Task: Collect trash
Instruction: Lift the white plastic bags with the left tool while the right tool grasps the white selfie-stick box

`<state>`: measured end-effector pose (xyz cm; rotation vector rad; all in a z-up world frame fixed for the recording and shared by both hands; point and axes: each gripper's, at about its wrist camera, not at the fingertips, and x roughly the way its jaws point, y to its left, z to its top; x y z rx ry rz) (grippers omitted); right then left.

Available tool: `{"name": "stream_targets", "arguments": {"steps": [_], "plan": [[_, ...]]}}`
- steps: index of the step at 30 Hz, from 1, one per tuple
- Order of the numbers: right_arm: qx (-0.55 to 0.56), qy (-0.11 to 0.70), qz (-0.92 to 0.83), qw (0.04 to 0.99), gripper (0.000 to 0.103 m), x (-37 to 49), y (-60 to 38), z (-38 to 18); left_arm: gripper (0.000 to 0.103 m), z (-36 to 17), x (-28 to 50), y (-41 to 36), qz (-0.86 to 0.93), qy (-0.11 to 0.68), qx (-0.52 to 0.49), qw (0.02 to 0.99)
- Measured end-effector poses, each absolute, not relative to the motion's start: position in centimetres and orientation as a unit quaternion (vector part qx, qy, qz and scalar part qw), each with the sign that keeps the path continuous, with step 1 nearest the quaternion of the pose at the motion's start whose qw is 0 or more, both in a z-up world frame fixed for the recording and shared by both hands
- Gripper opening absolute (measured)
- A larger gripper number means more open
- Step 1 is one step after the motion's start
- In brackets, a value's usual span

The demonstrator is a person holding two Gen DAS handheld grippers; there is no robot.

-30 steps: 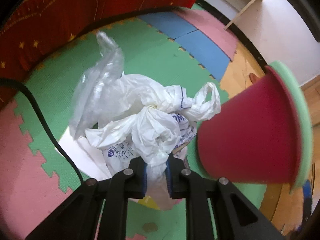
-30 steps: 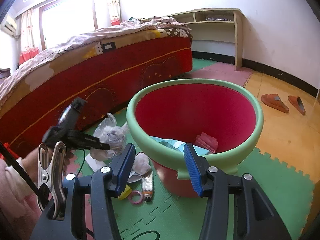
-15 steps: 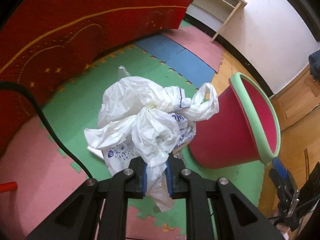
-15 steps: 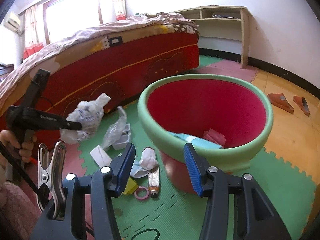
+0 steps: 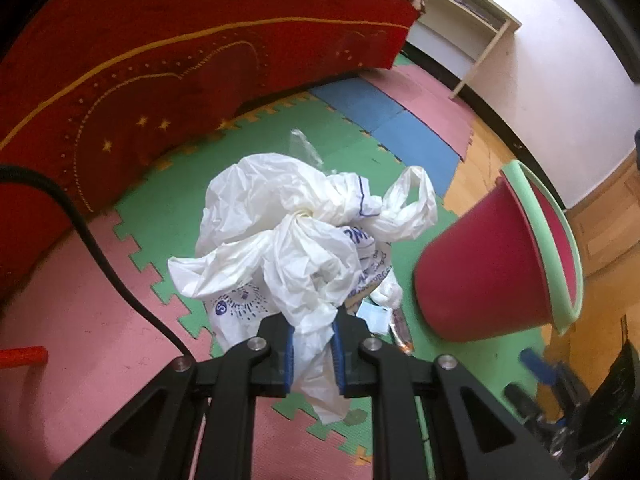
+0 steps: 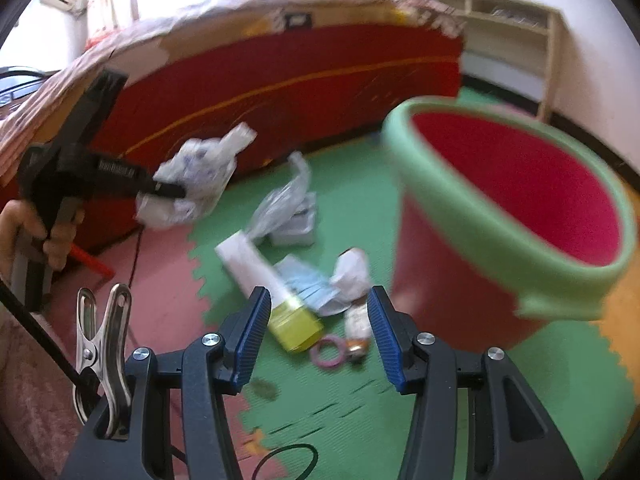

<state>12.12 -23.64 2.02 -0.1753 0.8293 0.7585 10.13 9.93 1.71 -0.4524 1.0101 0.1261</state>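
Note:
My left gripper [image 5: 313, 354] is shut on a crumpled white plastic bag [image 5: 296, 236] with blue print and holds it in the air above the floor mats. From the right wrist view the same bag [image 6: 192, 184] hangs at the left gripper's tip [image 6: 170, 190], in front of the bed. The red bin with a green rim [image 5: 496, 268] stands to the right; it fills the right of the right wrist view [image 6: 508, 216]. My right gripper [image 6: 316, 336] is open and empty above a heap of floor trash: a clear bag [image 6: 280, 204], a white tube with a yellow end [image 6: 268, 280], a blue mask [image 6: 308, 284], a pink ring [image 6: 330, 357].
A red bed skirt [image 5: 160, 60] runs along the back. Foam puzzle mats [image 6: 360, 420] in green, pink and blue cover the floor. A black cable [image 5: 92, 240] crosses the pink mat. A wooden shelf [image 6: 508, 32] stands by the far wall.
The left gripper has lifted the white bag higher and back from the bin. The right gripper has swung left and down; the bin slid right and the floor trash came between the fingers.

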Motion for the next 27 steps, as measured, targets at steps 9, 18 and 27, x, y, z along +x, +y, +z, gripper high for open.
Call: {"name": "stream_targets", "arguments": {"steps": [9,18,27], "plan": [[-0.148,0.437,0.399,0.793,0.051,13.4,-17.4,-3.3,0.015,0.7,10.0,11.3,0.085,0.483,-0.212,0.845],[-0.221,0.459,0.411,0.756,0.051,14.5,-11.0,-9.1,0.015,0.1,10.1,11.9,0.088,0.487,-0.232,0.838],[-0.219,0.477,0.423,0.739,0.051,16.7,-7.1,-11.7,0.015,0.0,10.0,12.2,0.089,0.484,-0.249,0.834]]}}
